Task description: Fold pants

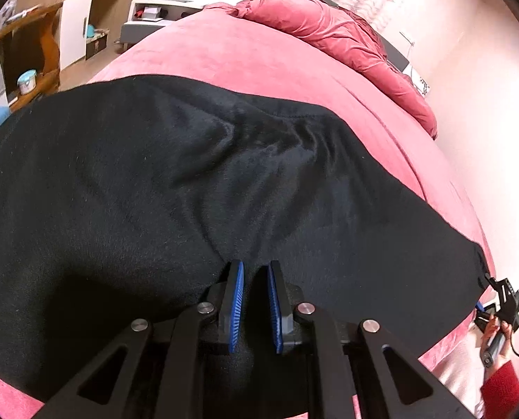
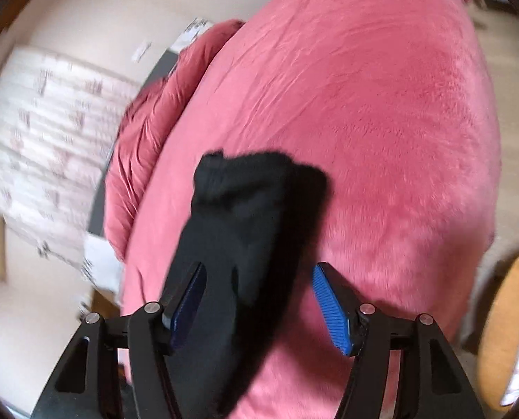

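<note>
- Left gripper (image 1: 255, 281) fingers nearly closed, pinching black pants (image 1: 154, 181) fabric; right gripper (image 2: 259, 289) fingers spread, pants end draped between, right pad clear.
- Pants lie spread across pink bed (image 1: 259, 59).
- Judgement: fold barely underway; halving and squaring left.

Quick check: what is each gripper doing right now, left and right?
Left gripper: shut on the black pants, fabric pinched between its fingers.
Right gripper: open; a pants end lies between the fingers, the right pad clear of it.
</note>
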Tool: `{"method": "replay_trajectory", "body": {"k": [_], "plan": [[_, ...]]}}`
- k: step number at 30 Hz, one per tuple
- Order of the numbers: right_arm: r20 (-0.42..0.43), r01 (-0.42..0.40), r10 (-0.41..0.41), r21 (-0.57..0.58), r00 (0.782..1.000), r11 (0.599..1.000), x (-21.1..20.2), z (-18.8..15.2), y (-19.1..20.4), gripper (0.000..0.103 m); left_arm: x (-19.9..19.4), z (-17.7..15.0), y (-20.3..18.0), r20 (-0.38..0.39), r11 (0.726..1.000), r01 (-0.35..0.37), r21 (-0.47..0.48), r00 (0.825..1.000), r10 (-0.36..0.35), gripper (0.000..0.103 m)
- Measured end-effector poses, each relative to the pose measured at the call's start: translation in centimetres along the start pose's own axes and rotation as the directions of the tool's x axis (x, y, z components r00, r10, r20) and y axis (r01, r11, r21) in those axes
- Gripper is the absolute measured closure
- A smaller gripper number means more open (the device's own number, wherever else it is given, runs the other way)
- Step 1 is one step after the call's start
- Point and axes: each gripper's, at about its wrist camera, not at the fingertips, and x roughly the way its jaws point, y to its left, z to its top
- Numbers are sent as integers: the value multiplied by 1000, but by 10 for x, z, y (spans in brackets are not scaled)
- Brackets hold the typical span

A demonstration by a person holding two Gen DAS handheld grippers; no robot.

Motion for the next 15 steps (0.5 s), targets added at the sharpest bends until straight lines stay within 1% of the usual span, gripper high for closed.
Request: {"method": "replay_trajectory", "body": {"k": [3, 4, 9, 11, 12, 13, 15], "plan": [[24, -32, 31, 23, 999, 999, 8, 4, -1, 38, -7, -3, 11, 0, 1000, 12, -20, 1000, -12, 89], [31, -34, 33, 22, 999, 999, 14, 11, 0, 38, -5, -1, 13, 0, 1000, 11, -19, 1000, -11, 89], [49, -13, 14, -22, 999, 1000, 31, 13, 17, 39, -8, -2, 11, 11, 1000, -1, -8, 1000, 1, 89], [50, 1, 1, -32, 999, 999, 32, 15, 17, 51, -11, -5, 11, 14, 1000, -6, -5, 1000, 6, 89], [41, 8, -7, -17, 999, 1000, 35, 16, 15, 63, -11, -5, 11, 14, 1000, -7, -5, 1000, 7, 89], [34, 6, -6, 7, 999, 1000, 36, 16, 11, 69, -12, -4, 11, 14, 1000, -7, -6, 1000, 7, 89], [35, -10, 9, 35, 999, 999, 31, 16, 3, 73, -11, -5, 12, 15, 1000, 1, -14, 1000, 0, 89]]}}
